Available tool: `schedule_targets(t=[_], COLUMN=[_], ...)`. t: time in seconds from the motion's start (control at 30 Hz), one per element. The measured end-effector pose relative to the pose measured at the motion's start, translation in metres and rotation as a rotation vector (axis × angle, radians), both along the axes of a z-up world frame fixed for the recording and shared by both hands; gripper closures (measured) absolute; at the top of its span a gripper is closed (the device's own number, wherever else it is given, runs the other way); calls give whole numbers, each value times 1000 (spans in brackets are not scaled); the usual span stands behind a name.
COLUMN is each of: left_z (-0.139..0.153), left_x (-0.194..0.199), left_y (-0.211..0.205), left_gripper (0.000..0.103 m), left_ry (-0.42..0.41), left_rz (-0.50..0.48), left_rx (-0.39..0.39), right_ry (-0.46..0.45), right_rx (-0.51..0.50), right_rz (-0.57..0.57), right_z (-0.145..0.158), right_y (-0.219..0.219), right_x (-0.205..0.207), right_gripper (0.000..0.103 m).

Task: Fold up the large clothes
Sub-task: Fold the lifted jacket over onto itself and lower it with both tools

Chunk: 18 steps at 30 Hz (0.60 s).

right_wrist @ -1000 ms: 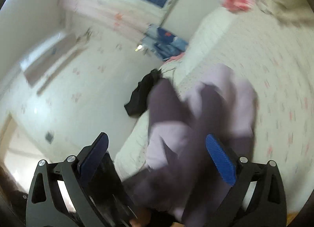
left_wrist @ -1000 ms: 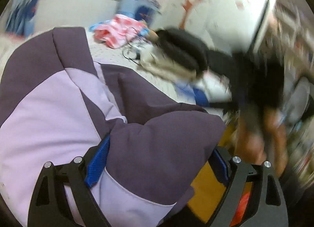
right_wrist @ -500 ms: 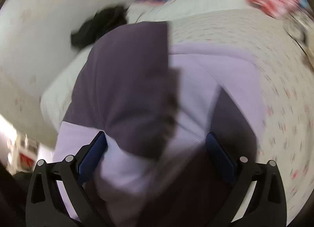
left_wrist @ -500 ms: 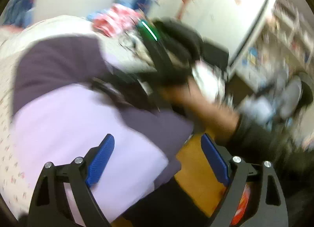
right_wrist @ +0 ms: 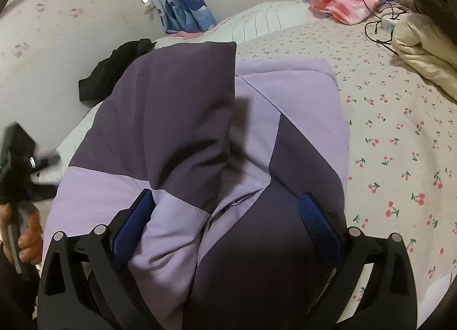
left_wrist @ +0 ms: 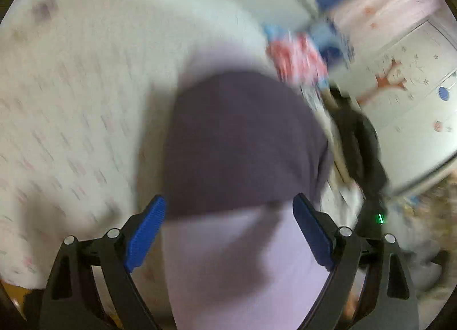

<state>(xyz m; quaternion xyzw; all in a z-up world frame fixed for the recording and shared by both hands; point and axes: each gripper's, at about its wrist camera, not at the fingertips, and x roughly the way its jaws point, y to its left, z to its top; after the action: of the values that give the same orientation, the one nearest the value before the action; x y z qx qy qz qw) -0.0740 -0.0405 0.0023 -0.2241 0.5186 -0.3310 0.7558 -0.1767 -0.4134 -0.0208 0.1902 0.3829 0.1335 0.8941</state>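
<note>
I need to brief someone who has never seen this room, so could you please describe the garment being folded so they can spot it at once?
Start from the bed with the cherry-print sheet. On its near side, between the jaws of the right gripper, lies the padded jacket. It is the only two-tone piece, dark purple and pale lilac panels, unlike the black garment beyond it and the cream bundle at the far right.
</note>
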Motion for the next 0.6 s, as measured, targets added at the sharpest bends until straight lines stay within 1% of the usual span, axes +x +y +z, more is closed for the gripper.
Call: schedule_targets(t=[0.03,0.1,0.17,0.2,0.23,0.27,0.3,0.33,0.37,0.4,0.47,0.5,0.53,0.57,0.6], left_z=[-17,-28,-21,-10,2,12,26,34,47,62,82,89,88,79,71], left_x=[1,-4,-8,-14,-24,-31,-38,-37,-35,-30,-17,-11,-2,9,19], left_y=[-11,-26,-34,-38,-44,-46,-49,-49,-46,-39,-18,-4,8,20,33], left_gripper=[5,5,5,5,5,5,7,10,12,17,18,18,18,18,18], left_ry=[24,-16,-51,-102,-176,-233,-320,-362,-430,-502,-580,-619,-627,-596,-549], left_rz=[-76,-109,-110,-117,-128,-134,-137,-132,-119,-91,-36,-9,12,26,41], left_rx=[15,45,57,76,102,123,154,164,180,220,255,289,358,421,446], right_ry=[2,1,-39,-69,-86,-107,-118,-128,-131,-142,-165,-169,-170,-160,-138], right_rx=[7,20,57,98,135,185,211,236,251,257,273,279,280,266,233], right_rz=[-3,-8,-30,-39,-45,-53,-56,-53,-48,-43,18,49,83,132,168], right_z=[0,0,-4,-4,-7,-10,-6,-3,1,9,21,25,25,22,17], right_y=[0,0,-3,-7,-13,-15,-16,-11,-6,6,42,62,82,107,125], right_x=[3,6,6,4,-1,2,6,16,26,44,88,109,126,145,157], right_gripper=[7,7,7,7,6,6,6,6,6,6,6,6,6,6,6])
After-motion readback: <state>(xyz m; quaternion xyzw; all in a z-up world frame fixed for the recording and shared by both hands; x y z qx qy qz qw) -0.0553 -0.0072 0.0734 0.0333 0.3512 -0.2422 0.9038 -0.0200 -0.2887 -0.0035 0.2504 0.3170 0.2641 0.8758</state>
